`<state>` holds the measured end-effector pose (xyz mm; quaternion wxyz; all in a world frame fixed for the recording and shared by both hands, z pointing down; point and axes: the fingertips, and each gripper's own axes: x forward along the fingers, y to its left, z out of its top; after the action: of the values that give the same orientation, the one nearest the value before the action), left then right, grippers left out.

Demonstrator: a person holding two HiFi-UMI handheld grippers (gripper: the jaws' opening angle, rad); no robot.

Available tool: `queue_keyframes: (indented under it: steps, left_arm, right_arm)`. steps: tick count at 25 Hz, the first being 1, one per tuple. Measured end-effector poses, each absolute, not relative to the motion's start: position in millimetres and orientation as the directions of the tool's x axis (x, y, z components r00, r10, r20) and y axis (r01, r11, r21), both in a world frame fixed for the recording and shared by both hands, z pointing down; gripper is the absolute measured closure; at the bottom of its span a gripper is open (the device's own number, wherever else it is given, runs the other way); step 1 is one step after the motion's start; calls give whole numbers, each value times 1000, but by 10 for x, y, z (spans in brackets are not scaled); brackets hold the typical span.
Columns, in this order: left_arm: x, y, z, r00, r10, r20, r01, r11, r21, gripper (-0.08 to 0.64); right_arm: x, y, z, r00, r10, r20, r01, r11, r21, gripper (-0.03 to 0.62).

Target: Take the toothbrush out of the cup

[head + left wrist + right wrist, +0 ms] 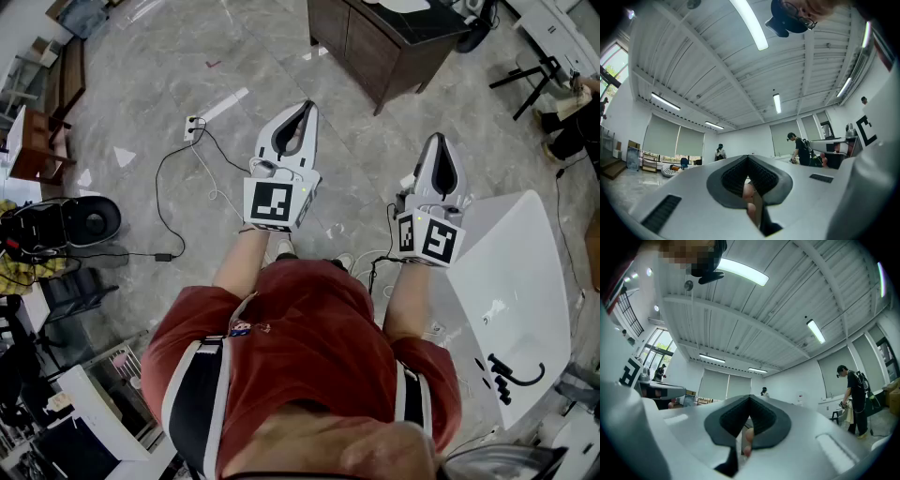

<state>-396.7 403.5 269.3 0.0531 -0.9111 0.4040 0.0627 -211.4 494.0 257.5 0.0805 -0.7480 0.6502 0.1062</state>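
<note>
No toothbrush and no cup show in any view. In the head view my left gripper (306, 106) is held out in front of the person's red shirt, over the grey marble floor, with its jaws shut and nothing between them. My right gripper (438, 139) is level with it to the right, near the edge of a white table (525, 281), and is also shut and empty. Both gripper views look slightly upward at the ceiling and far walls. There the left gripper (748, 157) and the right gripper (750, 397) each show dark pads pressed together.
A dark wooden cabinet (384, 42) stands ahead. A power strip with a black cable (192, 127) lies on the floor at the left, near a black device (70, 223). The table carries black marks (511, 375). People (802, 149) (855, 397) stand across the room.
</note>
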Motion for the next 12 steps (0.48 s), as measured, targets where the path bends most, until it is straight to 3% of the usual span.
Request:
queue_keyframes:
  steps: [12]
  left_arm:
    - [-3335,4218,2716,693,-708,-136,-718,-694,-51,554]
  right_arm:
    - [-1563,5131,2735,171,-956,-237,-985,-166,-41,584]
